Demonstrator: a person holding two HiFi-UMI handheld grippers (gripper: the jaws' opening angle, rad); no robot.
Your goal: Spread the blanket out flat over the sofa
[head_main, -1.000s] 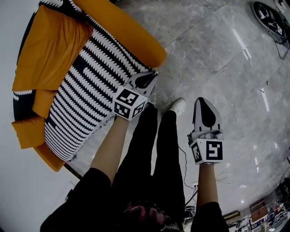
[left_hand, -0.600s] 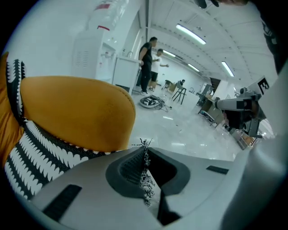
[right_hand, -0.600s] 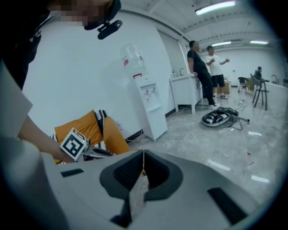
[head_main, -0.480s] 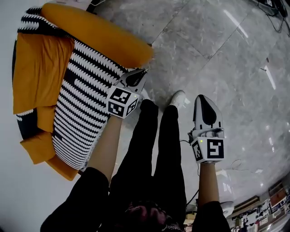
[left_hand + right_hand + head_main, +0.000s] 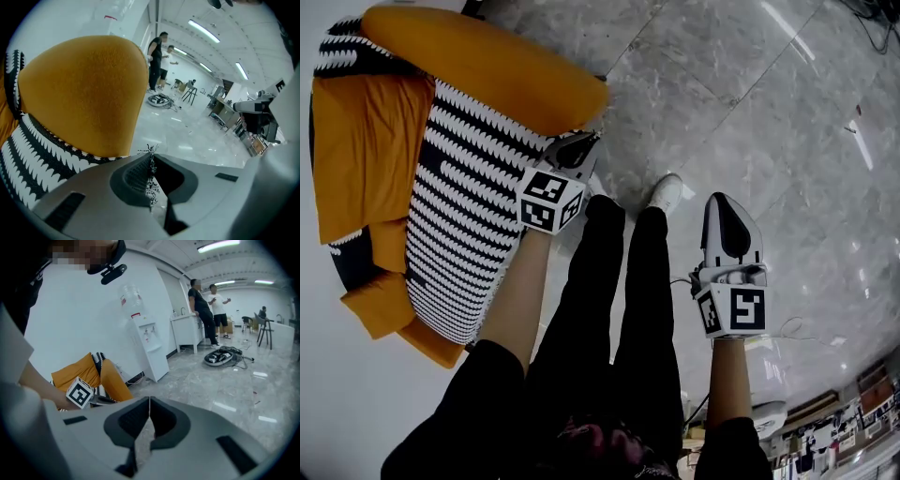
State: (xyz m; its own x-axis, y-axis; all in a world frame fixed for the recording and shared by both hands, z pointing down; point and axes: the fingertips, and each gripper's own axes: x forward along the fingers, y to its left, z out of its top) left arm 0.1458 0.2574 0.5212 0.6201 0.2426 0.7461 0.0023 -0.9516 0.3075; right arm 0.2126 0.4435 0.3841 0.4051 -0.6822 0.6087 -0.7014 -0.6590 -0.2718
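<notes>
Underfoot, a grey marble floor (image 5: pixel 750 112) fills most of the head view. At upper left stands an orange sofa (image 5: pixel 487 66), its rounded arm lying nearest the open floor. Across its seat lies the blanket (image 5: pixel 459 206), striped black and white. It covers the seat from just under that arm to the front edge, with orange cushions bare on its left.

The person's legs (image 5: pixel 619 300), in black, stand just beside the sofa, between the 2 grippers. In the right gripper view, 2 people (image 5: pixel 206 305) stand by a counter far across the room. A white water dispenser (image 5: pixel 150 350) stands against the wall beyond the sofa.

The left gripper (image 5: pixel 584 142) points at the blanket's corner beside the arm. In the left gripper view its fingers (image 5: pixel 133 176) are clenched on the blanket's fringe (image 5: pixel 151 164), and black-and-white threads stick out between them.

The right gripper (image 5: pixel 719 202) hangs over bare floor on the far side of the legs, well apart from the sofa. Its fingers (image 5: pixel 131 420) are pressed together at the tips, with nothing between them.

1 white shoe (image 5: pixel 666 192) shows at the feet. A dark object (image 5: pixel 225 357) lies on the floor near the 2 people, possibly a coiled cable, but too small to tell.
</notes>
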